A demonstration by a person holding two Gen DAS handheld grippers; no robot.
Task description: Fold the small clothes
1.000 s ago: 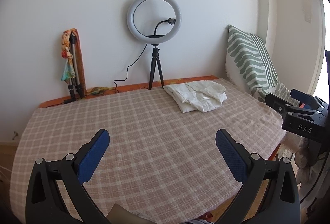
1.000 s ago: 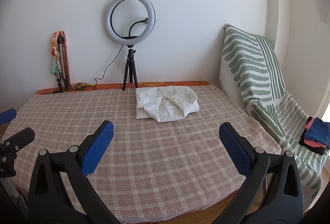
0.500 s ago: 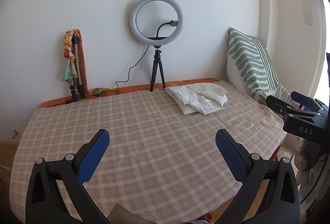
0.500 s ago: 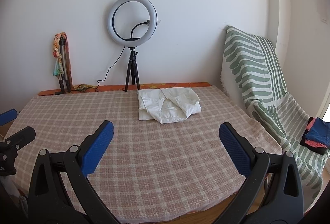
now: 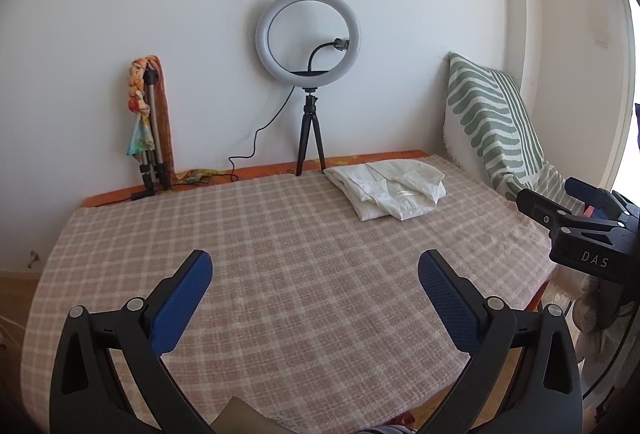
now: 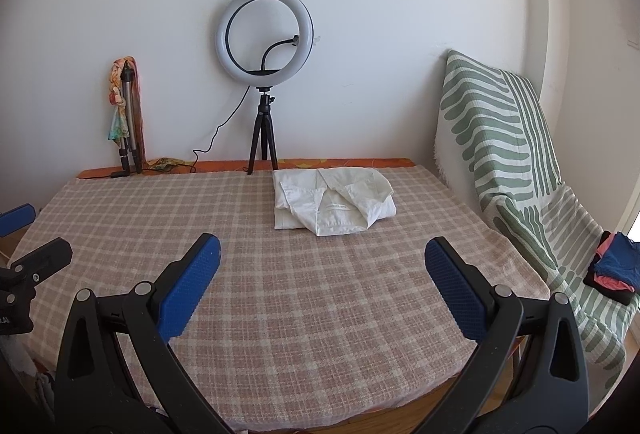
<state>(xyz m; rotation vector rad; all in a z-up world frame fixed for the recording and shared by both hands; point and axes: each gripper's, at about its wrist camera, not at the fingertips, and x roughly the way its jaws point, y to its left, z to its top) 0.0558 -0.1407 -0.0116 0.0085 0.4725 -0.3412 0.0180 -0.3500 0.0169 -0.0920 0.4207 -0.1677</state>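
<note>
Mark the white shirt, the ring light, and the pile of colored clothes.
white shirt (image 6: pixel 334 204), right wrist view, folded front.
ring light (image 6: pixel 265 37), right wrist view, lower rim.
pile of colored clothes (image 6: pixel 614 266), right wrist view, blue top piece.

The surface (image 6: pixel 304 298) wears a pink-beige cloth checked with pale lines, over an orange edge. The folded shirt (image 6: pixel 334 206) is plain white. Both grippers have black frames and blue textured fingers (image 6: pixel 188 290). The throw (image 6: pixel 504 138) is cream with sage-green wavy stripes. The ring light (image 6: pixel 265 34) is white on a black tripod. Blue, pink and black clothes (image 6: pixel 614 268) are stacked.
</note>
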